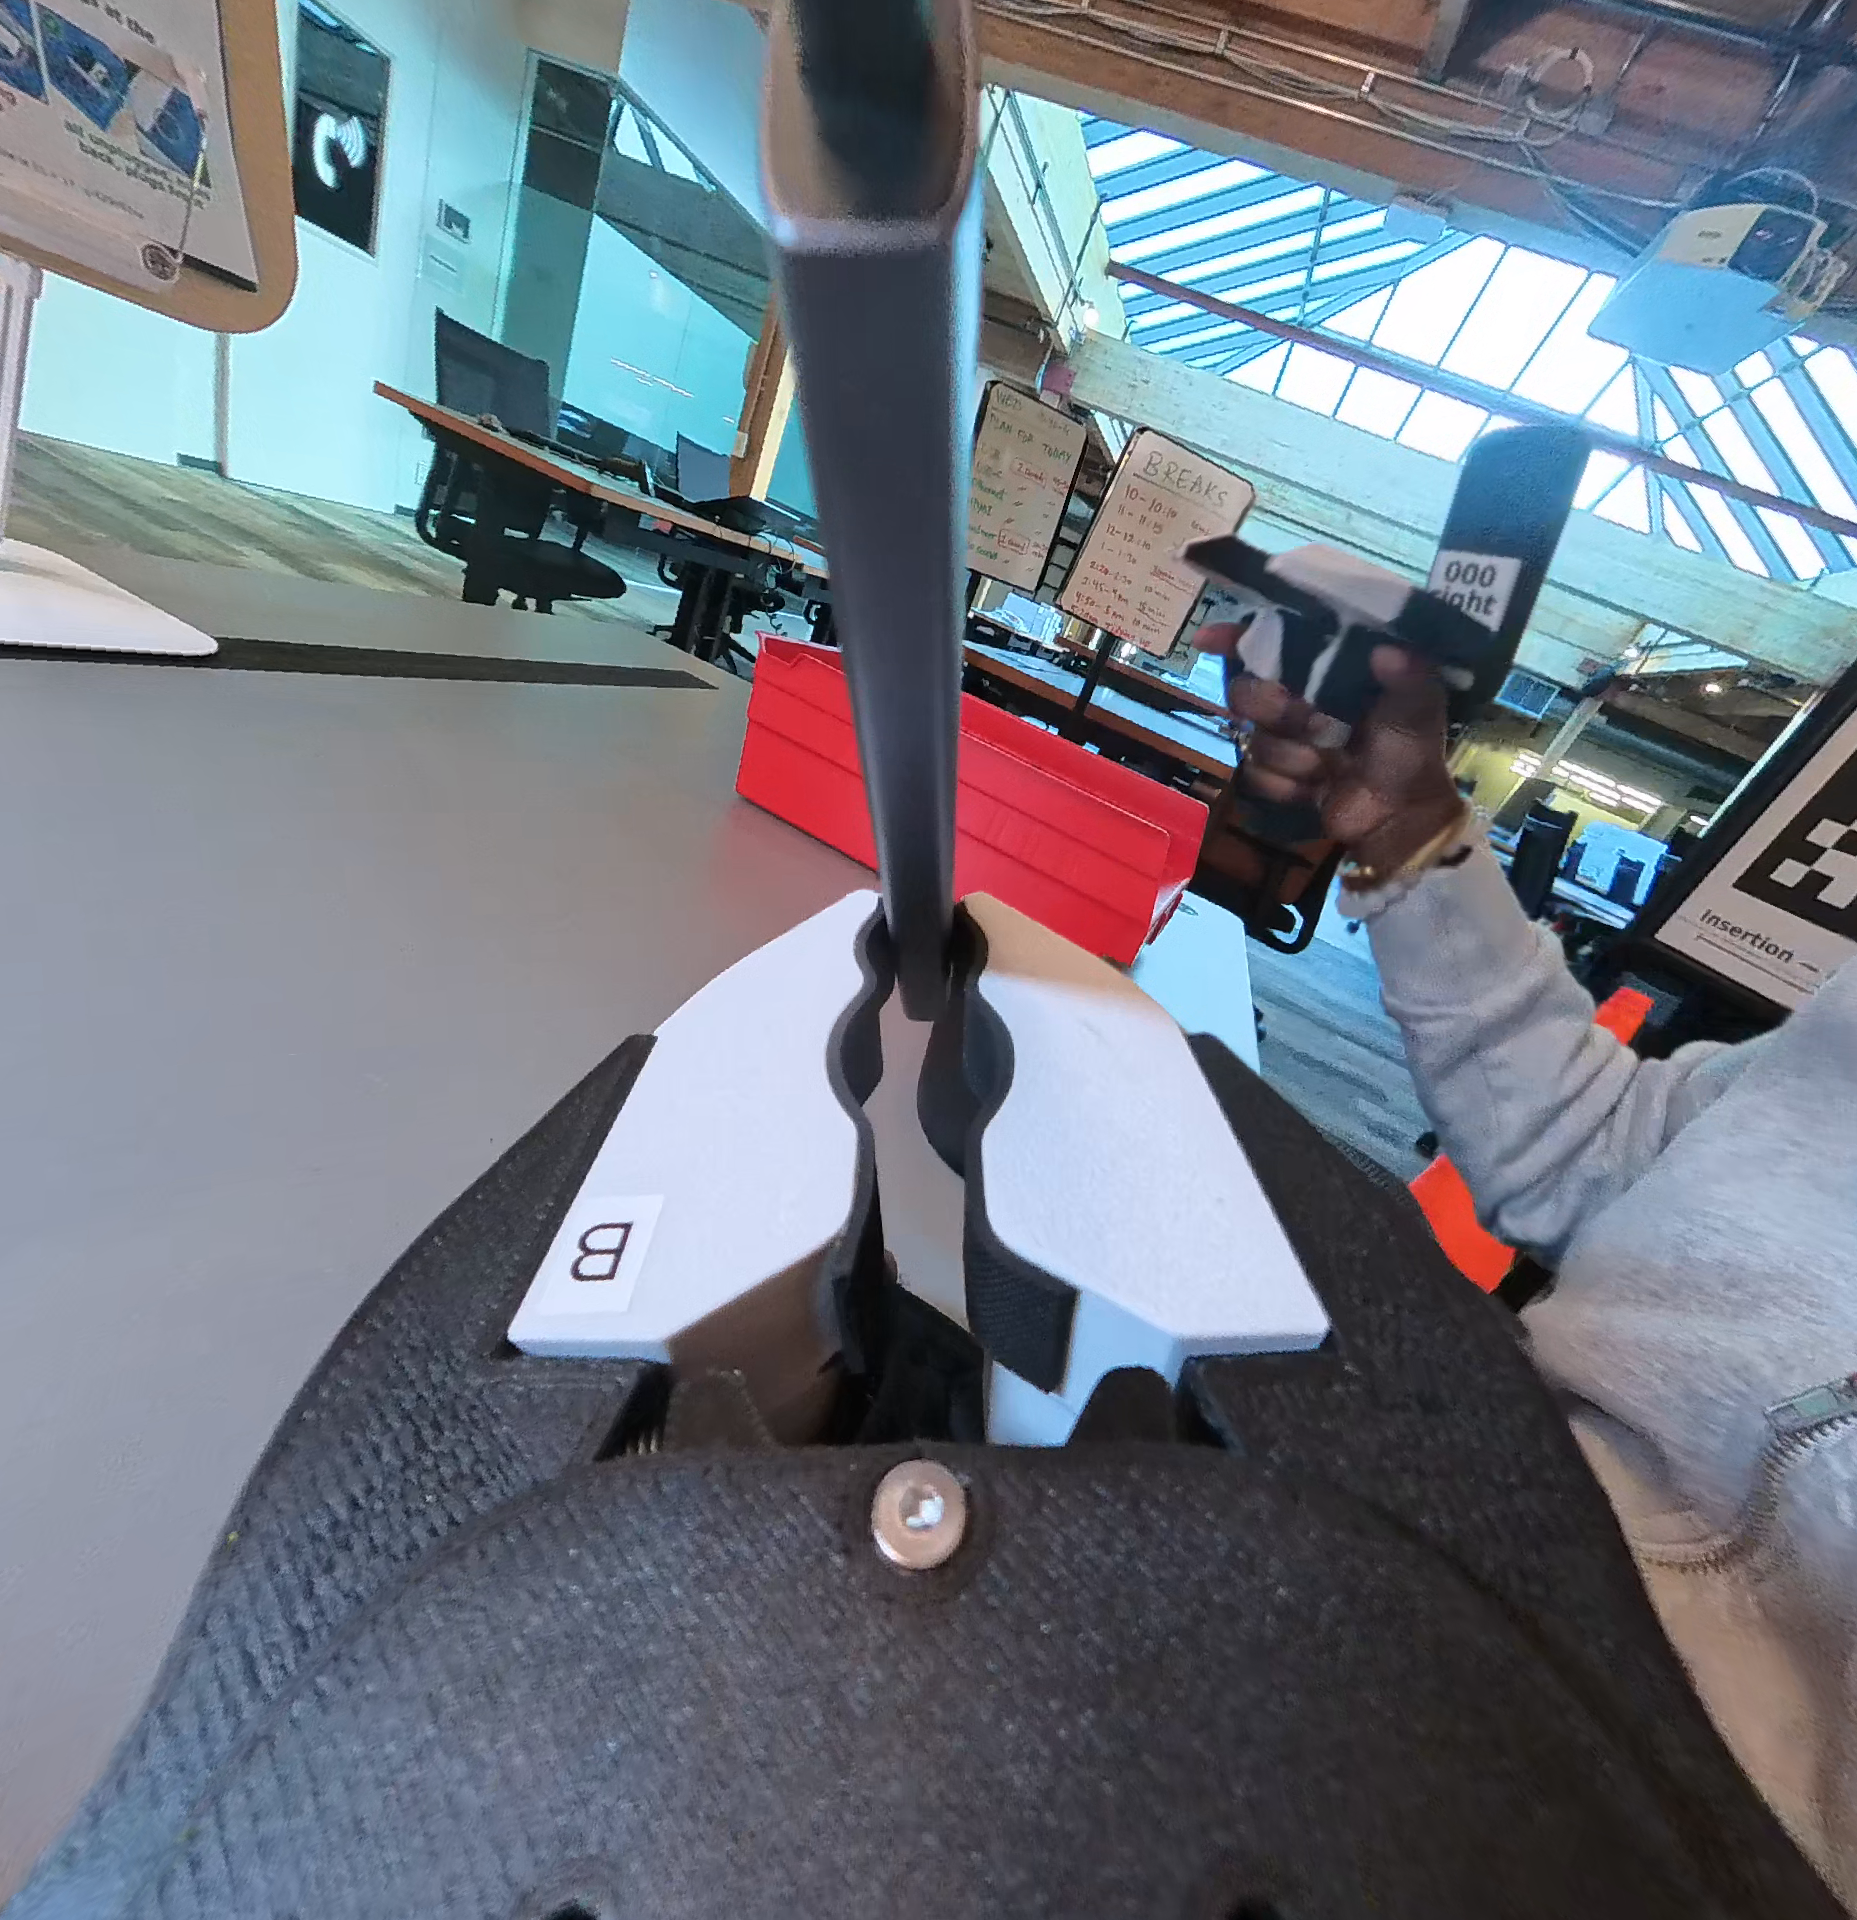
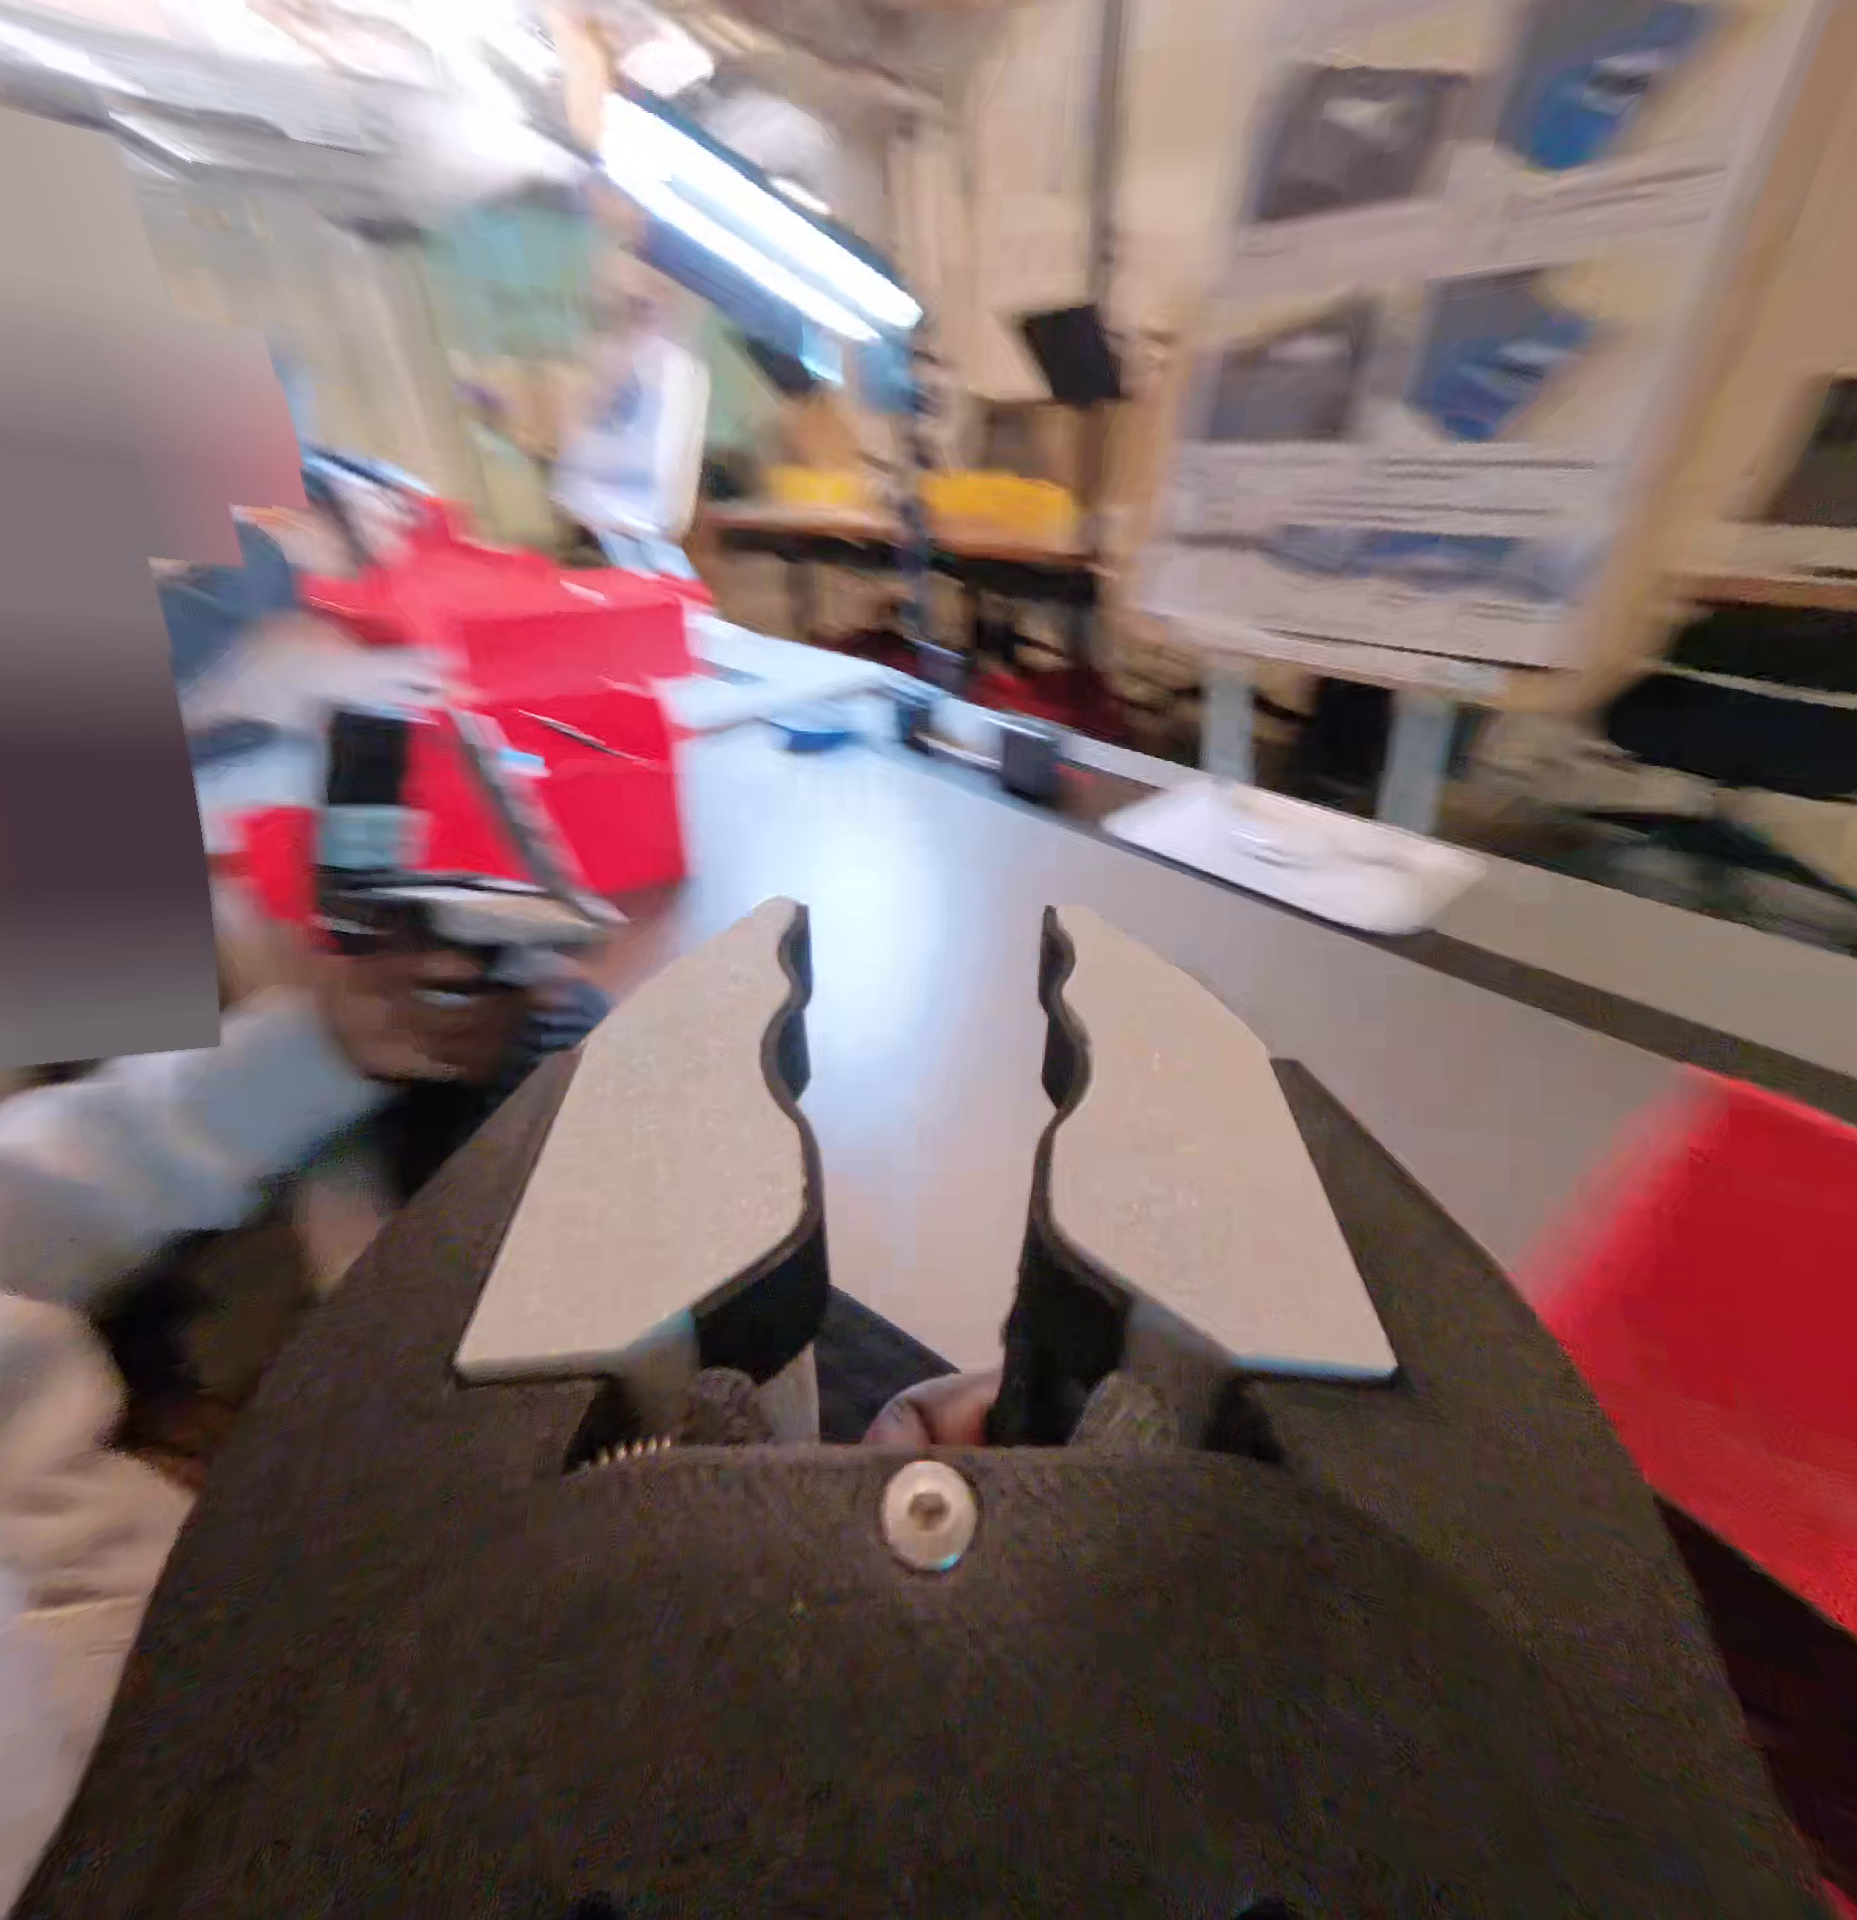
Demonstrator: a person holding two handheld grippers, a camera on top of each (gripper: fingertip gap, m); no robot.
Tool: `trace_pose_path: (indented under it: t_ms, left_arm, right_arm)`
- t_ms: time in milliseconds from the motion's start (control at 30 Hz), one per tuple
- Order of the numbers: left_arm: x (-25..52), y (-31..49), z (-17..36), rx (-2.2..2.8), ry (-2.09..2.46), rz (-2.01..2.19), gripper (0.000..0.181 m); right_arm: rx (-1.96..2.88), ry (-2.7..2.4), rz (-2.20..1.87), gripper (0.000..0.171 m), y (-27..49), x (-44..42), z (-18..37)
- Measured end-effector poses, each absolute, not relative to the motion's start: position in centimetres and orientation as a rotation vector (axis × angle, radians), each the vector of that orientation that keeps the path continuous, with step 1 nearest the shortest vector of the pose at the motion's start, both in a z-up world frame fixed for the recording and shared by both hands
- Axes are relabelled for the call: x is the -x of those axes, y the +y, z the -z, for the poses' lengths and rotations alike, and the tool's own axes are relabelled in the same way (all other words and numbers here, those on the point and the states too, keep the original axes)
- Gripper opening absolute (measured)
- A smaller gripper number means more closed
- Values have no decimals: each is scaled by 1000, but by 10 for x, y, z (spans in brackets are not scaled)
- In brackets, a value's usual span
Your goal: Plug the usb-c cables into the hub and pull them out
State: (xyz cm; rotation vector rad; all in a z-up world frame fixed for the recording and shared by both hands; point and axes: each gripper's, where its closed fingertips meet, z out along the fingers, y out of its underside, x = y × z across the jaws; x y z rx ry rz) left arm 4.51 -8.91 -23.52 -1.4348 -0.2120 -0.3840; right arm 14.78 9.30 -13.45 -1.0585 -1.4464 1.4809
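1. In the left wrist view we see the left gripper (image 1: pixel 919 940) clamped tight on the near end of a dark, flat bar-shaped device, the hub (image 1: pixel 882 540), which rises from the fingertips up and out of the top of the frame, lifted clear of the grey table (image 1: pixel 332 883).

2. We see no usb-c cables in either view, and cannot tell whether any is plugged into the hub.

3. Behind the hub a red bin (image 1: pixel 1017 821) sits on the table's far part; at the far left edge stands a framed instruction sheet on a white stand (image 1: pixel 103 135).

4. To the right in the same view, a hand in a grey sleeve holds the right gripper (image 1: pixel 1215 582) raised in the air, well apart from the hub.

5. The right wrist view is motion-blurred; there we see the right gripper (image 2: pixel 924 935) with its fingers spread apart and nothing between them, only bare grey table (image 2: pixel 903 987) beyond.

6. In that view the left gripper (image 2: pixel 467 914) shows blurred at the left, in front of red bins (image 2: pixel 571 707), with a poster board (image 2: pixel 1423 416) at the upper right.
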Motion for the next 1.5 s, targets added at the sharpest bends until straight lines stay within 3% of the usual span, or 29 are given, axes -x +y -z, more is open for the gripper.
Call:
trace_pose_path:
  t_ms: [167,333,400,433,533,733,867,1033,1233,1500]
  left_arm:
    - [-55,-88,236,1463,-145,356,11]
    - [-71,-82,244,1546,-33,325,11]
    - [-78,-78,249,1592,12,311,11]
    - [-80,-77,251,1614,31,298,11]
    - [-84,-76,252,1623,64,260,15]
    - [-91,-76,254,1636,134,187,31]
    - [-87,-77,251,1620,104,176,39]
    - [-81,-79,247,1584,58,207,51]
    - [-83,-79,246,1579,74,185,58]
    - [-81,-81,244,1558,60,193,58]
  right_arm:
    - [833,-1891,-1831,50,-62,-107,174]
    - [708,-2144,-1743,50,-121,-58,202]
    - [639,-2200,-1728,36,-134,-53,206]
    - [612,-2204,-1711,15,-137,-52,208]
    - [591,-2153,-1709,10,-133,-54,204]
    - [672,-1595,-1832,9,-47,-67,125]
    - [694,-1538,-1386,9,48,-97,97]
    - [888,-1535,-551,9,205,-149,87]
    - [1004,-1822,191,10,328,-194,131]
    - [883,-2478,264,9,326,-149,227]
